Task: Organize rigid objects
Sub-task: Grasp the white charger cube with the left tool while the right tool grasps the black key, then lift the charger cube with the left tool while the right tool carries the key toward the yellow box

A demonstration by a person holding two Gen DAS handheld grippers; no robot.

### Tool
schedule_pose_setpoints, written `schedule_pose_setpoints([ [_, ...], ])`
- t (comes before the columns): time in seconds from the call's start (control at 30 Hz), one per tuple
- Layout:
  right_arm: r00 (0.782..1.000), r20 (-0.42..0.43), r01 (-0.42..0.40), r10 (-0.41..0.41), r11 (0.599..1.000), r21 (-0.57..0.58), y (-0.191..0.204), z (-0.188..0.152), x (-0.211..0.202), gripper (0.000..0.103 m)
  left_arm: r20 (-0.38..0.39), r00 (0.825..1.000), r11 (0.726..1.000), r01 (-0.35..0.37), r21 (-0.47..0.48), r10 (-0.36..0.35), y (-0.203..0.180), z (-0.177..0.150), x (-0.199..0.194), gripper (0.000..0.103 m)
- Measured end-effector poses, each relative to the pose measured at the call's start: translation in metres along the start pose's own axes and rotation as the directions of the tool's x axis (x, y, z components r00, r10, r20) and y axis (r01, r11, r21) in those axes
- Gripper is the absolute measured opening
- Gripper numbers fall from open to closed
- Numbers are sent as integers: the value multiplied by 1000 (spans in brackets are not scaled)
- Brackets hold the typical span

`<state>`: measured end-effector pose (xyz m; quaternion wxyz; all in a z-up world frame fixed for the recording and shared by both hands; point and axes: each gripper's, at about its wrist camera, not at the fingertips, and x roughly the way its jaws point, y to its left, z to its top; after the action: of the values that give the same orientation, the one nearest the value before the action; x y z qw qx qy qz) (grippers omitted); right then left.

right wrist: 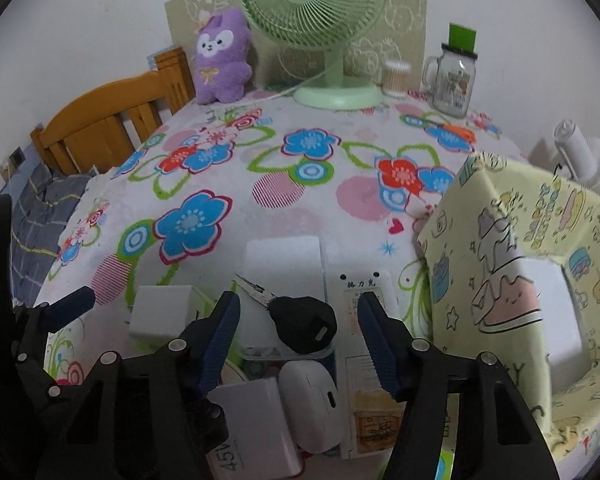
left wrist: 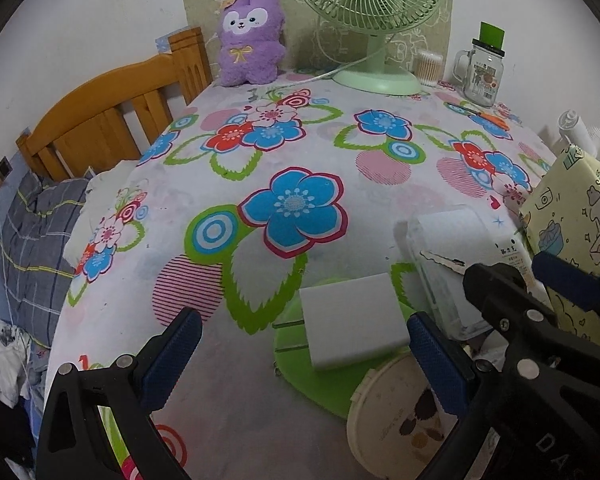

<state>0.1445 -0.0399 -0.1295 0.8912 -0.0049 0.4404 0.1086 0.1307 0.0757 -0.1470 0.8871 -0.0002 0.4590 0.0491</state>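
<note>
Black key (right wrist: 302,322) is lying on a clear box among loose chargers on the bench (right wrist: 340,200), not yet sorted. Right gripper (right wrist: 298,334) is straddling it, jaws apart, no contact. Left gripper (left wrist: 304,354) is hovering, jaws apart, empty, near the white adapter (left wrist: 354,320). Yellow storage box (right wrist: 520,260) is waiting; most sorting looks undone.

Green desk fan (right wrist: 314,28) stood at the back of the floral tablecloth (right wrist: 260,200), purple plush toy (right wrist: 220,62) just left of the fan, cotton swab jar (right wrist: 396,78) just right of it, glass mug jar (right wrist: 454,80) farther right, wooden headboard (right wrist: 108,124) well left of the fan.
</note>
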Motion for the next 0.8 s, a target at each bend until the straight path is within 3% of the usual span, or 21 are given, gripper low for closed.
schedule_pose_setpoints([
  [0.2, 999, -36, -17, 17, 1000, 20, -2, 0, 10, 51, 3, 1000, 1000, -9, 4, 9, -1, 2, 8, 102],
  [0.37, 1000, -26, -15, 16, 1000, 23, -2, 1, 9, 41, -14, 998, 998, 55, -23, -56, 1, 1, 12, 84],
  [0.5, 1000, -24, -10, 11, 1000, 23, -2, 1, 10, 40, 2, 996, 995, 95, -10, -95, -4, 0, 8, 67],
  [0.8, 1000, -17, -1, 1, 1000, 21, -2, 1, 7, 37, 22, 997, 997, 78, 5, -79, -5, 0, 4, 67],
])
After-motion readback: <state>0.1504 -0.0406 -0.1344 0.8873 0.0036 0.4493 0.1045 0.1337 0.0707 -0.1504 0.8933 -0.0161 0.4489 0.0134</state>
